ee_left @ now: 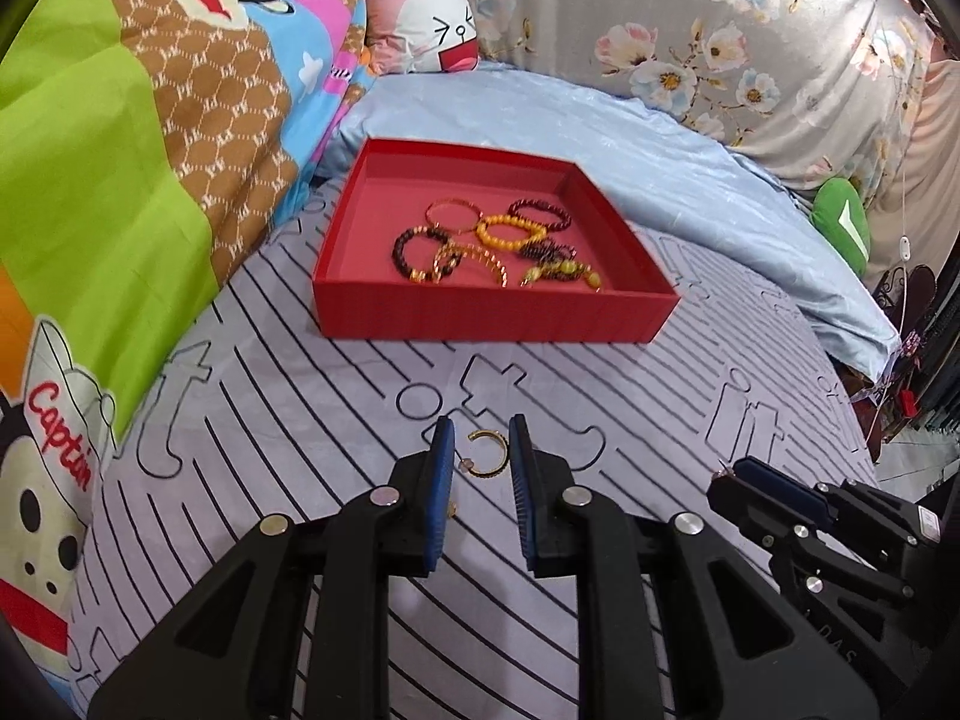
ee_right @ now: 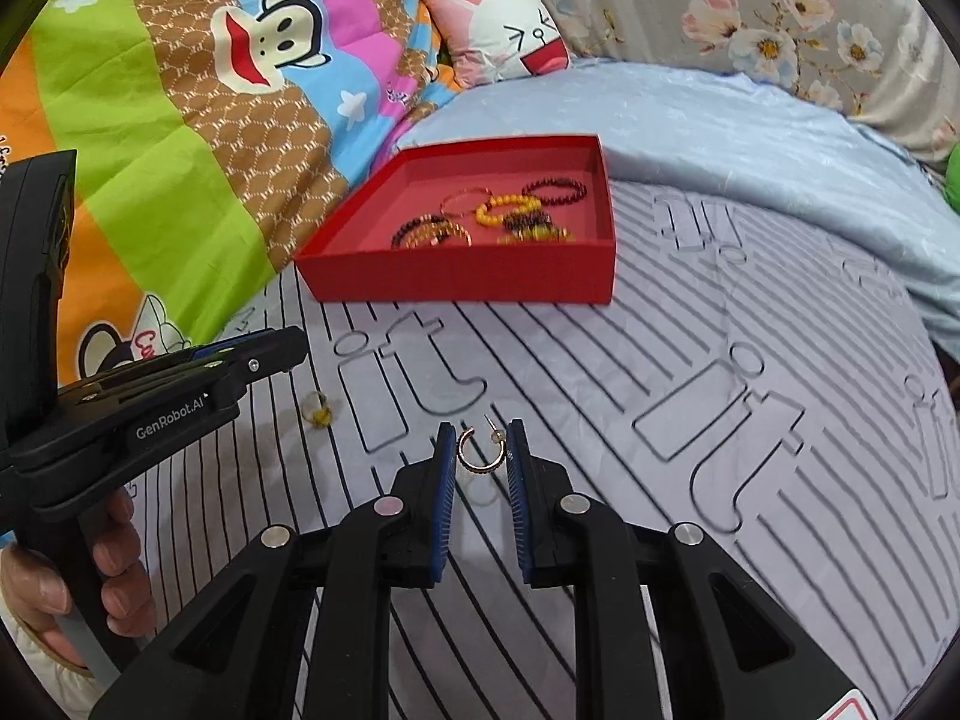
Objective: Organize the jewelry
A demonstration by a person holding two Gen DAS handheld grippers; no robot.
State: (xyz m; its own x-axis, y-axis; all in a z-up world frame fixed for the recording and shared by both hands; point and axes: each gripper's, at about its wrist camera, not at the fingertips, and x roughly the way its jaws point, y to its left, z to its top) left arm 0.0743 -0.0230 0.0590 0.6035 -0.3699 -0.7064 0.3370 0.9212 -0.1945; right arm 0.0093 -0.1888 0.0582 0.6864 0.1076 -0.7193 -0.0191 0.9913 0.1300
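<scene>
A red box (ee_left: 480,319) (ee_right: 456,282) sits on the striped bed sheet and holds several bead bracelets (ee_left: 510,231) (ee_right: 510,207). My left gripper (ee_left: 480,438) is open, its jaws on either side of a gold hoop earring (ee_left: 487,453) lying on the sheet. My right gripper (ee_right: 479,441) is open around a second gold hoop earring (ee_right: 474,450), which stands between the jaws; I cannot tell whether it touches the pads. The right gripper also shows in the left wrist view (ee_left: 735,471), and the left gripper in the right wrist view (ee_right: 282,348), above the first earring (ee_right: 318,411).
A colourful cartoon quilt (ee_left: 120,180) is bunched along the left. A light blue blanket (ee_left: 660,150) and a pink pillow (ee_left: 420,18) lie behind the box. A green cushion (ee_left: 843,222) is at the right. The bed edge drops off at the far right.
</scene>
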